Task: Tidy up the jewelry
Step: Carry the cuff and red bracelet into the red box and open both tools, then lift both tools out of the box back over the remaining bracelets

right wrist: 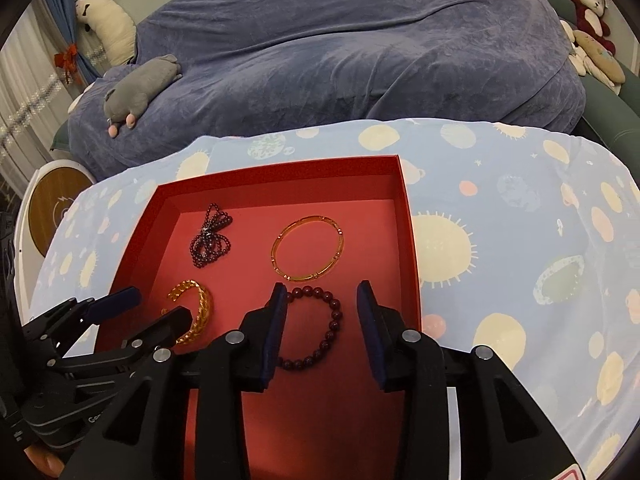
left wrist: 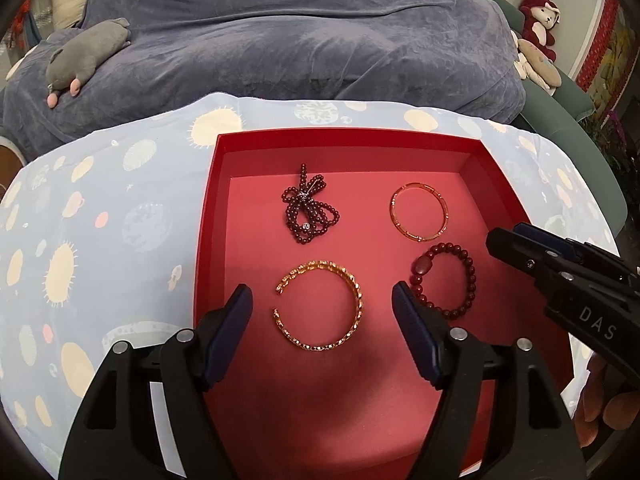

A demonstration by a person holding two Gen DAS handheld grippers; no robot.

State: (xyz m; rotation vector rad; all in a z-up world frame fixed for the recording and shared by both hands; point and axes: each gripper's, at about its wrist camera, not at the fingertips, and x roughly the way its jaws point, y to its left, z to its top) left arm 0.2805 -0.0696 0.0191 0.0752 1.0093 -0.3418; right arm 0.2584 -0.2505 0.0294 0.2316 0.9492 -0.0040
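A red tray (left wrist: 212,200) (right wrist: 408,216) lies on a patterned cloth and holds several pieces of jewelry. A dark beaded necklace (left wrist: 310,210) (right wrist: 210,238) lies bunched at the back left. A thin gold bangle (left wrist: 419,212) (right wrist: 308,248) lies at the back right. An open gold chain cuff (left wrist: 320,306) (right wrist: 194,308) lies front left, between the fingers of my open left gripper (left wrist: 322,300) (right wrist: 156,306). A dark red bead bracelet (left wrist: 444,280) (right wrist: 320,328) lies front right, between the fingers of my open right gripper (right wrist: 322,296) (left wrist: 508,240). Neither gripper holds anything.
The light blue patterned cloth (left wrist: 100,220) (right wrist: 520,220) covers the surface around the tray. Behind it is a sofa under a blue-grey blanket (left wrist: 300,32) with a grey plush toy (left wrist: 86,54). More plush toys (left wrist: 538,32) sit at the far right.
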